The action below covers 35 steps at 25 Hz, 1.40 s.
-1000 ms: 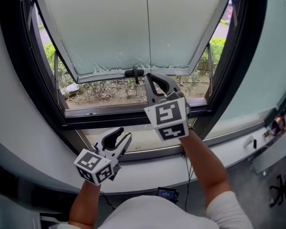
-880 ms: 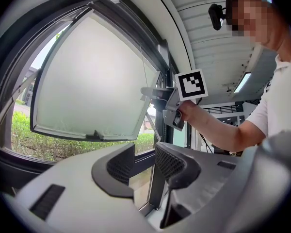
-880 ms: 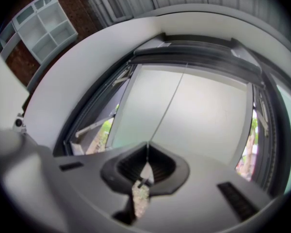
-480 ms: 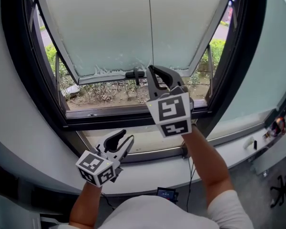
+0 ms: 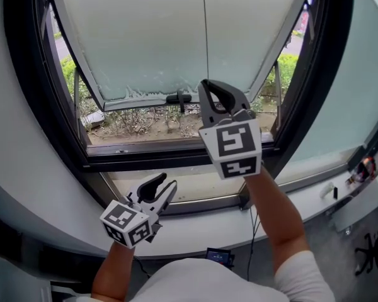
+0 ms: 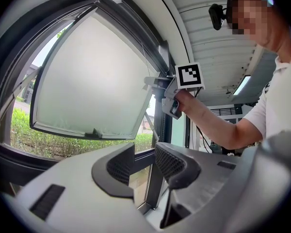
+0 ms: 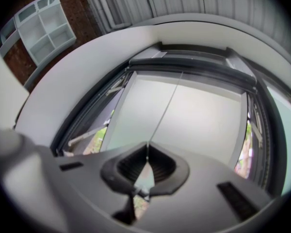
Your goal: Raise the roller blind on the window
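A pale, frosted blind panel [image 5: 145, 36] fills the upper window, and its lower edge stops above the bushes outside. A thin pull cord [image 5: 204, 30] hangs straight down in front of it. My right gripper [image 5: 209, 85] is raised in front of the window. Its tips are shut on the cord [image 7: 165, 106], which runs up from between the closed jaws of the right gripper [image 7: 147, 145]. My left gripper [image 5: 161, 184] hangs low by the sill. In its own view the left gripper [image 6: 144, 160] stands open with nothing in the gap, and the right gripper's marker cube [image 6: 190, 75] shows ahead.
A dark window frame [image 5: 176, 156] and a black handle [image 5: 178, 97] lie just behind the right gripper. A white sill [image 5: 69, 212] curves below. Cables and small fittings [image 5: 331, 190] sit at the right end of the sill. A person's arm [image 6: 218, 125] reaches in.
My right gripper has risen slightly and shifted right, still closed on the cord. The left gripper has barely moved.
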### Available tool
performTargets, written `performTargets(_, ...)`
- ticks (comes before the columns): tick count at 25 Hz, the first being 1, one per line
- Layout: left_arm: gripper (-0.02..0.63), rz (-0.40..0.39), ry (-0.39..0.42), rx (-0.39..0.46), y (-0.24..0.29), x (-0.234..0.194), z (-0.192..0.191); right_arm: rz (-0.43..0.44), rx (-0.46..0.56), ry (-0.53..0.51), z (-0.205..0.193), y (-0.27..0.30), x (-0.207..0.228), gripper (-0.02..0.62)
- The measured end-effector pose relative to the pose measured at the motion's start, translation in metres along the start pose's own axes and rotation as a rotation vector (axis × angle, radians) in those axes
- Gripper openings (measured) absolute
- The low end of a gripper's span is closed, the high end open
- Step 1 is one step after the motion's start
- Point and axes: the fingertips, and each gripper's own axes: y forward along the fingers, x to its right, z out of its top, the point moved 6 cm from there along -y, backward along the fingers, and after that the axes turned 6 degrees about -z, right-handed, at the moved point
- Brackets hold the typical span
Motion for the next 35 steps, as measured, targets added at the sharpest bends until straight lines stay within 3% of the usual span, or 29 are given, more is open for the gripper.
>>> performTargets(21, 0.146, -0.001, -0.02, -0.014, -0.012, -0.003, -0.007, -0.051, 0.068, -0.001, 0.03, 0.002, 0.012, 0.025)
performTargets(35, 0.146, 0.004, -0.022, -0.022, -0.012, -0.008, -0.009, -0.073, 0.076, -0.017, 0.028, 0.004, 0.016, 0.025)
